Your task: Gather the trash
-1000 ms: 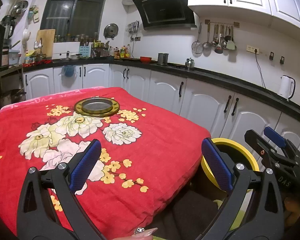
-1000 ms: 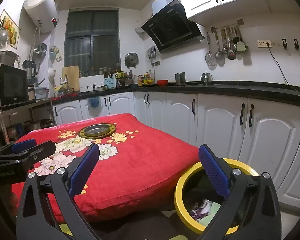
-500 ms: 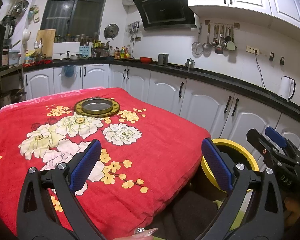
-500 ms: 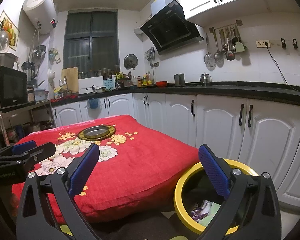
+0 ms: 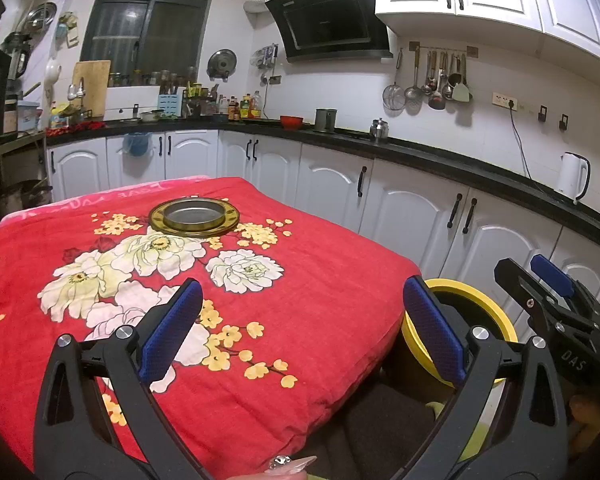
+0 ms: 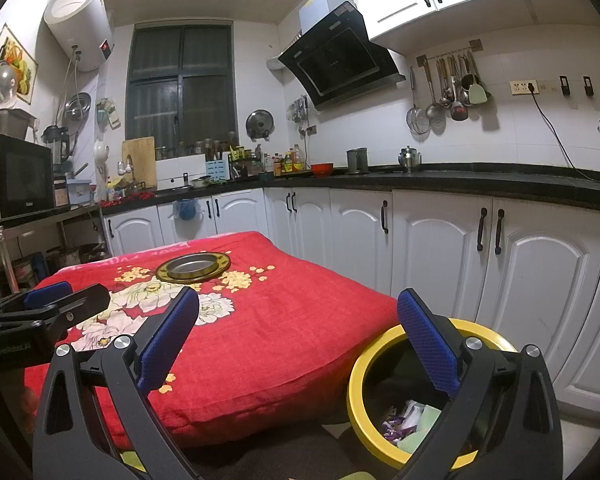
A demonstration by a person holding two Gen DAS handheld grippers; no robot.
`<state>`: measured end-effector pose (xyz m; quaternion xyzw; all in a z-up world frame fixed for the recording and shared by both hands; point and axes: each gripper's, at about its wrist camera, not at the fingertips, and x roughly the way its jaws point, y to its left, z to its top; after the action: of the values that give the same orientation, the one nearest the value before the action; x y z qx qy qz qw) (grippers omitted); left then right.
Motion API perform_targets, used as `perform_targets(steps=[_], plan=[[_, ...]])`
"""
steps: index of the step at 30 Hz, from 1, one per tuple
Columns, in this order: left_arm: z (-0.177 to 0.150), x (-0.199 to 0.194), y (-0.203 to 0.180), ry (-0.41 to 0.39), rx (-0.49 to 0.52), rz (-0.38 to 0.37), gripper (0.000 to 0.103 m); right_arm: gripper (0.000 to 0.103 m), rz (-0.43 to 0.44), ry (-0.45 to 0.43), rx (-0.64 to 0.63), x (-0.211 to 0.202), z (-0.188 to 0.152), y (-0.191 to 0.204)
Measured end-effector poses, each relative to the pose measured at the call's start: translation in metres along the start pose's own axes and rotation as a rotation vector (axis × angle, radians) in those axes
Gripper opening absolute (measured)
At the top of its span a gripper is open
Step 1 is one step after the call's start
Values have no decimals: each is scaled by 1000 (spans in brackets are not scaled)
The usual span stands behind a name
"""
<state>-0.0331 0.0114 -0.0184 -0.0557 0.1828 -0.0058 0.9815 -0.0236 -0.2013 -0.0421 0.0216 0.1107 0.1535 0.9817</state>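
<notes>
A yellow-rimmed trash bin [image 6: 358, 380] stands on the floor by the table's right corner, with crumpled wrappers and paper [image 6: 408, 424] inside. It also shows in the left wrist view [image 5: 488, 312]. My right gripper [image 6: 298, 338] is open and empty, held above the bin and the table edge. My left gripper [image 5: 302, 326] is open and empty over the front of the red flowered tablecloth [image 5: 300, 280]. The right gripper also shows at the right of the left wrist view [image 5: 548, 292], and the left gripper at the left of the right wrist view [image 6: 56, 300]. No loose trash shows on the cloth.
A round metal dish with a gold rim [image 5: 194, 216] sits at the far middle of the table. White cabinets [image 6: 432, 240] and a black counter run close behind and to the right. A white kettle [image 5: 574, 178] stands on the counter.
The right gripper has tilted up slightly, showing more ceiling. The left gripper has barely moved. Both stay open and empty.
</notes>
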Motion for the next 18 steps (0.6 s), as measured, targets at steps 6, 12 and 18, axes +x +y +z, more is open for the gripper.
perform_targets(steps=[6,12,18], plan=[[0,0,-1,0,1,0,92,97,0,-1,0,0,0,0],[0,0,-1,0,1,1,92,97,2,1,-1,0,-1,0],[-1,0,-2,4,0,1,92,97,2,2,0,0,2,-1]])
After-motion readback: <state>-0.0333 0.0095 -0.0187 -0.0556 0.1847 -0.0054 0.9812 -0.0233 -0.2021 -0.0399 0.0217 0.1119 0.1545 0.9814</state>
